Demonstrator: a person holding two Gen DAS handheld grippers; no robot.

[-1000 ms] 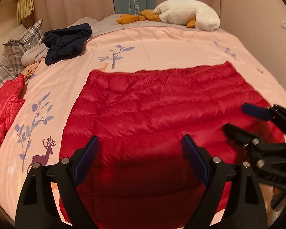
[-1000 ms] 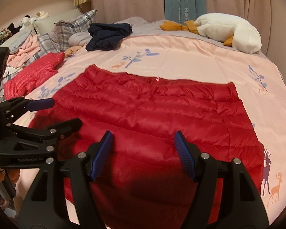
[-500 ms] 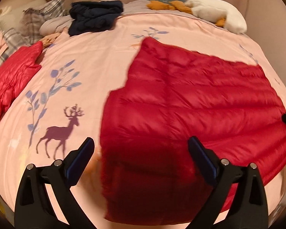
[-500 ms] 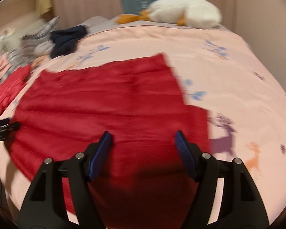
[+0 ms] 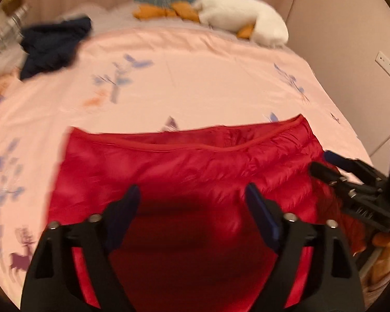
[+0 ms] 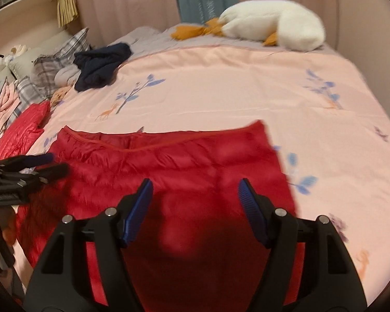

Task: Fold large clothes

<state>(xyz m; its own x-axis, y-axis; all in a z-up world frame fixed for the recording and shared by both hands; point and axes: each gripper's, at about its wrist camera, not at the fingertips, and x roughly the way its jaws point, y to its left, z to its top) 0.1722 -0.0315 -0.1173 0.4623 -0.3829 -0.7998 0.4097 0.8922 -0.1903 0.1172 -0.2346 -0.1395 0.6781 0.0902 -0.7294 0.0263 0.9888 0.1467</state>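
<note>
A red quilted down garment [image 5: 195, 166] lies flat on the pink bedspread [image 5: 195, 78], its piped hem edge on the far side; it also shows in the right wrist view [image 6: 184, 163]. My left gripper [image 5: 192, 195] is open and empty above its near part. My right gripper [image 6: 195, 189] is open and empty above the same garment. In the left wrist view the right gripper [image 5: 322, 161] reaches in from the right edge. In the right wrist view the left gripper [image 6: 54, 162] reaches in from the left edge.
A navy garment [image 6: 101, 62] lies at the far left of the bed. A white plush goose [image 6: 270, 23] lies at the head. A second red jacket [image 6: 20, 130], plaid pillows [image 6: 54, 67] and pink clothes lie at the left. A wall with a socket [image 5: 387, 65] stands at the right.
Both grippers swung apart to opposite sides of the garment, then came back to its near middle. The garment's far edge now lies nearer, with the piped hem showing. Both grippers stayed open.
</note>
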